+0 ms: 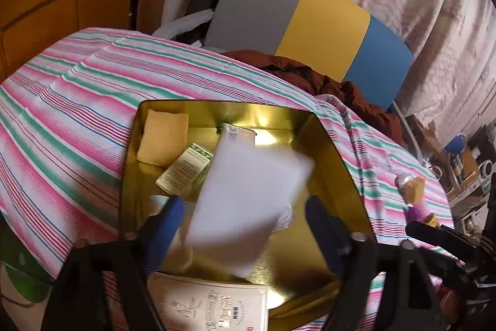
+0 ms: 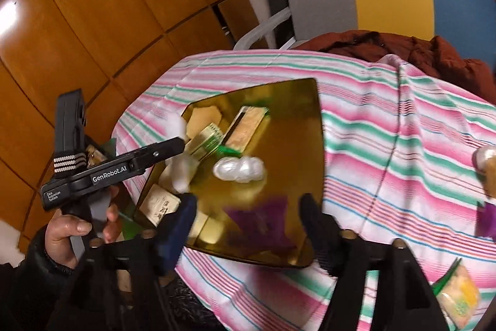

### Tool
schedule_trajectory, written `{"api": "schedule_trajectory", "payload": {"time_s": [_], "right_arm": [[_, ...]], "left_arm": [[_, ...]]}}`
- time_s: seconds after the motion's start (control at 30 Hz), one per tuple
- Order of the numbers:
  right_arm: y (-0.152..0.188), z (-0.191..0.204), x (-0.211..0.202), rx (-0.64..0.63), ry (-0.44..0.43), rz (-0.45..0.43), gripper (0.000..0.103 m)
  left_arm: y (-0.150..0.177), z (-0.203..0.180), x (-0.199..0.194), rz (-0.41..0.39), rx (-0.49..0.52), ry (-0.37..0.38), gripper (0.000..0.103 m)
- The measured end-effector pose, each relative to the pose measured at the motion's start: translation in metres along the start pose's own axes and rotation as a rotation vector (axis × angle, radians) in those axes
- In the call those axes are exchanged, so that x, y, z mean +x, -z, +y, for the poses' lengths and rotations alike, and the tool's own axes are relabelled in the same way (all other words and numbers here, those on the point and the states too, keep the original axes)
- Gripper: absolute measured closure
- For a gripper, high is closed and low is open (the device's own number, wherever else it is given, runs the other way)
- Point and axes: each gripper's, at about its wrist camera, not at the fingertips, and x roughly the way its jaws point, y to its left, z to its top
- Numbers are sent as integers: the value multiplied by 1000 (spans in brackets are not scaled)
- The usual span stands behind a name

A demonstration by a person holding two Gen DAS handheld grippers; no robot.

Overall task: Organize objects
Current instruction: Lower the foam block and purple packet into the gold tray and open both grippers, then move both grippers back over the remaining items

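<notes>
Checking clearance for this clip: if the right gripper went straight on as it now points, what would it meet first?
Probably the shiny floor of the open gold metal tin, near the white wrapped bundle; depth is unclear.

Striped cloth (image 1: 77,101) in pink, green and white is covering the desk. A rust-brown jacket (image 1: 310,76) is lying bunched at the far edge. A chair back (image 1: 322,24) in grey, yellow and blue is standing behind it. Wooden cabinet panels (image 2: 93,20) are filling the left; a patterned curtain (image 1: 434,5) is hanging right.

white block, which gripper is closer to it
Left. The left gripper has the white block between its open fingers over the tin; the right gripper hangs at the tin's near edge.
</notes>
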Motion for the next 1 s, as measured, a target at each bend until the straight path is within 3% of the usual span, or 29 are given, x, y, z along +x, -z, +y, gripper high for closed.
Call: {"api": "schedule_trajectory", "payload": {"time_s": [0.17,0.37,0.53,0.7,1.0], "right_arm": [[8,13,8,-32,43,26,30],[21,15,4,-35,144,8,12],[23,15,-4,-13,182,-32,4],[22,16,-14,-25,234,-78,0],[19,12,-21,-12,354,-123,0]], "left_arm": [[2,0,-6,-18,15,-32,19],[5,-8,-20,-59,49,-71,19],[8,-25,-27,-80,117,-93,19],[15,-42,-36,-112,180,-116,19],[30,-64,-42,-112,227,-82,19]]}}
